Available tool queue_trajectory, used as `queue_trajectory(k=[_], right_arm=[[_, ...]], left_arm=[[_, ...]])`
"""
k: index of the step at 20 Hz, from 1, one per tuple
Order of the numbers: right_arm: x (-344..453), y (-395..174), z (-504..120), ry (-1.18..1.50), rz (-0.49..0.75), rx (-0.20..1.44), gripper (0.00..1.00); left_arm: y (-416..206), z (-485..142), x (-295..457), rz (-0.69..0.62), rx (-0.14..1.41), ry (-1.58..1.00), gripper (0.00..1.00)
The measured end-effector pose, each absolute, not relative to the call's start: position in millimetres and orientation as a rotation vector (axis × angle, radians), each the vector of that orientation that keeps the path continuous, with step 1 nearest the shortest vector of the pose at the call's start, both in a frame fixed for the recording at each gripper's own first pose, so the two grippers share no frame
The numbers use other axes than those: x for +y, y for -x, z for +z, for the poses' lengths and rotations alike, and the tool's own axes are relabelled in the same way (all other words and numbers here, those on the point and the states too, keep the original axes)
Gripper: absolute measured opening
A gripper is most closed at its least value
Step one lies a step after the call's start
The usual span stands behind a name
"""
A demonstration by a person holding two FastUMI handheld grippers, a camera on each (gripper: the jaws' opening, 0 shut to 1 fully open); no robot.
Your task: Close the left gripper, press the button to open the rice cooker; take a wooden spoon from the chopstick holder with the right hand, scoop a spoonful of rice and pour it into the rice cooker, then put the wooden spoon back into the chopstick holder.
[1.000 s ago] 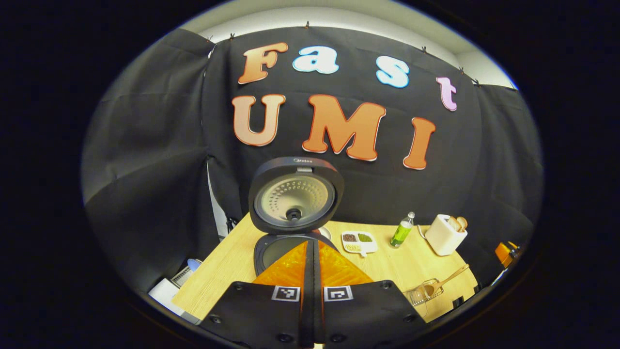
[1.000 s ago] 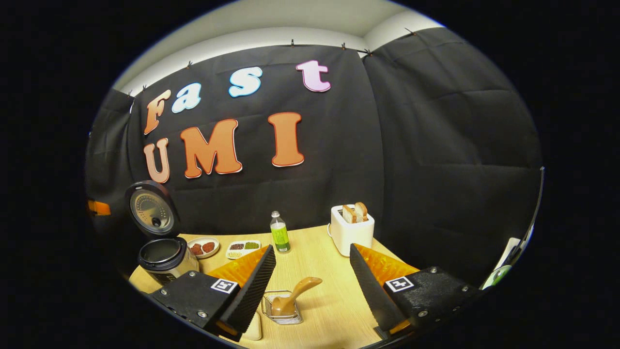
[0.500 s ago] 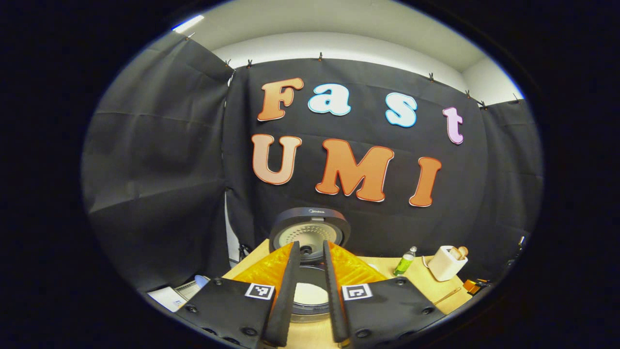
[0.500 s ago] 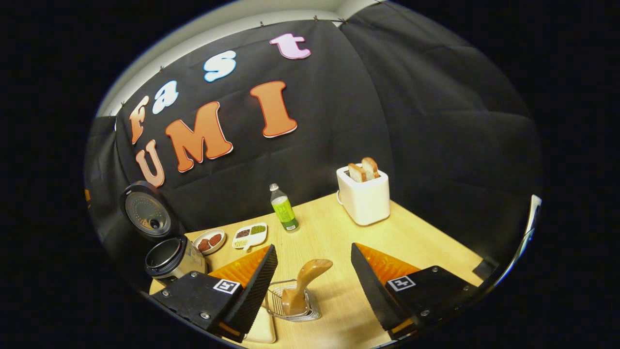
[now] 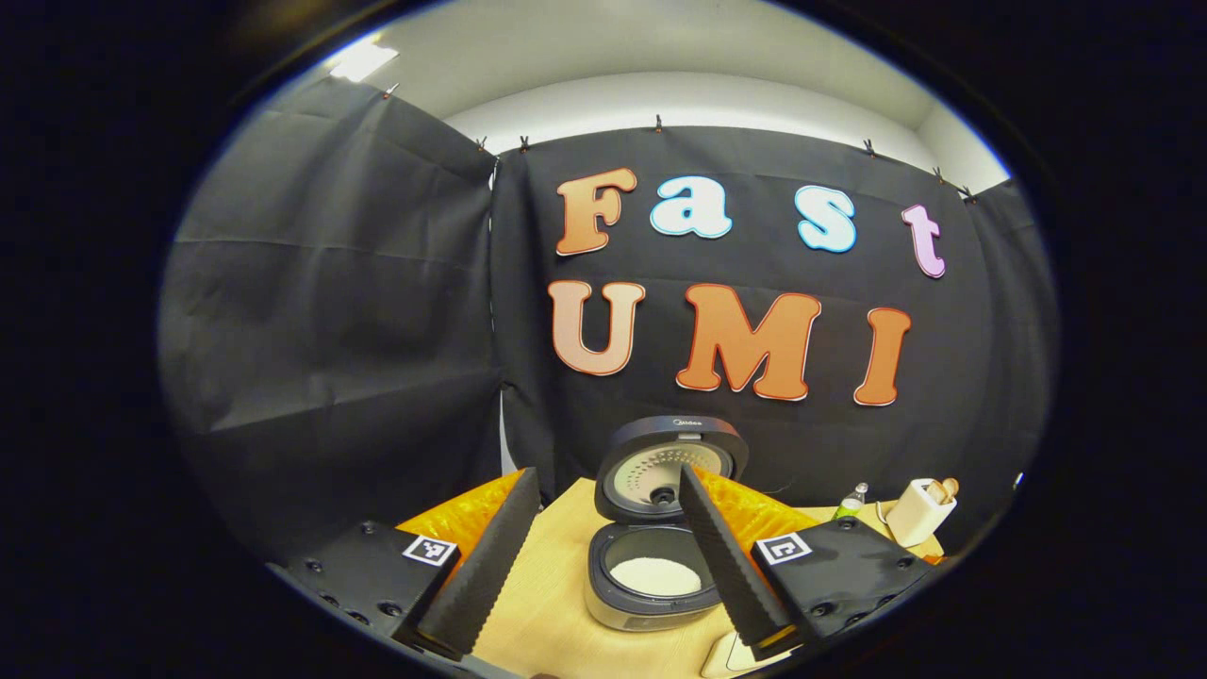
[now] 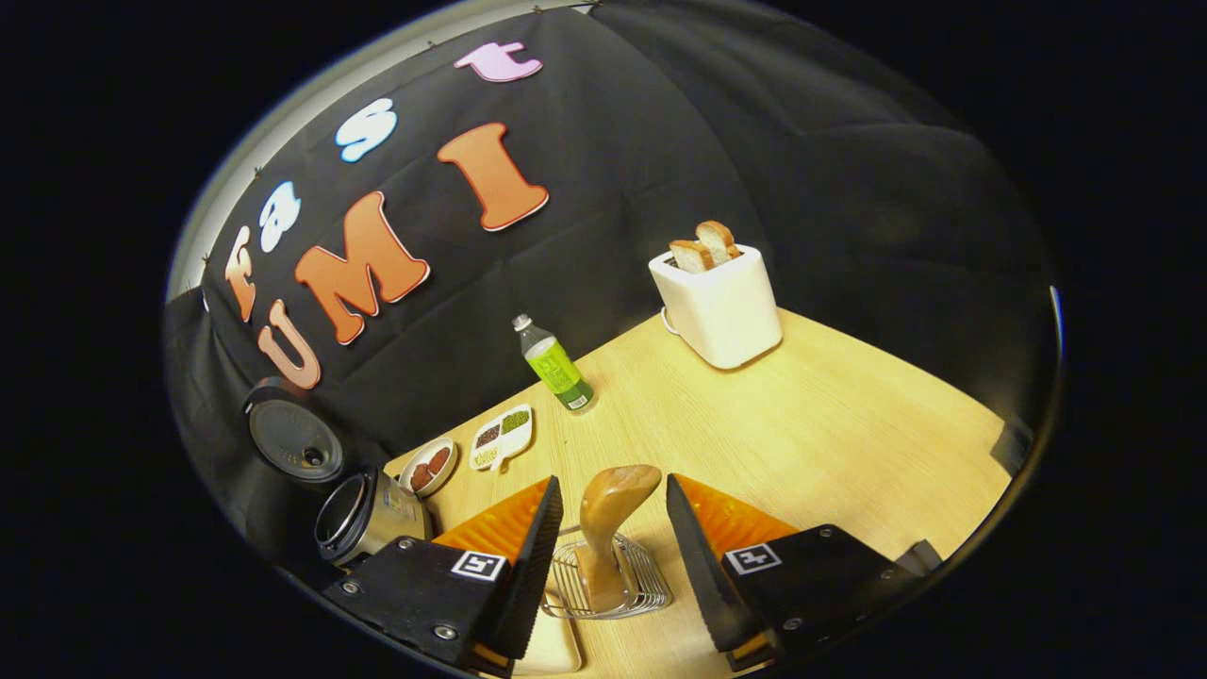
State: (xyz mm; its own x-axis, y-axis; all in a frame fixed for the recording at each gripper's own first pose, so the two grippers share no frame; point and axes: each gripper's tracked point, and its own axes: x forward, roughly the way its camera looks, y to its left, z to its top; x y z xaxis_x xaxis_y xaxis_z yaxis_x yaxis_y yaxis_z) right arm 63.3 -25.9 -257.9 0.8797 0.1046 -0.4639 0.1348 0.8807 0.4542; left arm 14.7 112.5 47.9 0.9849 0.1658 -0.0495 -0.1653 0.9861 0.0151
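Between the spread fingers of the right gripper [image 6: 608, 542], the wooden spoon [image 6: 608, 528] stands in the wire chopstick holder [image 6: 613, 589], its handle running nearly upright and leaning a little away from the gripper, its rounded top level with the fingertips. Neither finger touches the handle; each stands just beside it, so this gripper is open and straddling its target. The right gripper is by far the nearer one, and I judge the coming move to turn on closing squarely across that upright handle, then lifting along its length so that it clears the wire rim. Off to this gripper's left, well apart, sits the rice cooker [image 6: 363, 514] with its lid raised. The left gripper [image 5: 603, 528] is open too, fingers wide, and the cooker lies ahead between them, some rice showing in the pot. Farther out stand a green bottle [image 6: 553, 365] and a white toaster [image 6: 721, 302].
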Motion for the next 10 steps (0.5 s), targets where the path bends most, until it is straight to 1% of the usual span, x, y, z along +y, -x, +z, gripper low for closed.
queue_trajectory(k=[3,4,5,6,7,8,10], right_arm=[[-23.0,-68.7,-265.5,-0.579,-0.01,0.527,0.7],[-20.9,-69.9,-263.8,-0.616,-0.004,0.526,0.66],[-19.4,-73.8,-263.3,-0.655,-0.002,0.525,0.61],[-17.5,-75.8,-263.7,-0.692,0.005,0.525,0.52],[-15.2,-77.0,-264.4,-0.724,0.013,0.528,0.48],[-12.4,-77.1,-263.7,-0.758,0.022,0.525,0.41],[-12.0,-77.9,-265.9,-0.793,0.006,0.526,0.31]], left_arm=[[-11.2,41.3,125.4,0.203,0.072,-0.025,0.95],[-10.5,39.9,127.7,0.212,0.078,-0.031,0.96],[-10.0,38.9,129.4,0.218,0.082,-0.037,0.97],[-9.9,38.3,130.1,0.223,0.084,-0.039,0.97],[-9.4,37.1,130.7,0.226,0.086,-0.039,0.97],[-10.0,35.9,131.1,0.229,0.089,-0.039,0.98],[-8.6,34.2,131.3,0.231,0.097,-0.038,0.98]])
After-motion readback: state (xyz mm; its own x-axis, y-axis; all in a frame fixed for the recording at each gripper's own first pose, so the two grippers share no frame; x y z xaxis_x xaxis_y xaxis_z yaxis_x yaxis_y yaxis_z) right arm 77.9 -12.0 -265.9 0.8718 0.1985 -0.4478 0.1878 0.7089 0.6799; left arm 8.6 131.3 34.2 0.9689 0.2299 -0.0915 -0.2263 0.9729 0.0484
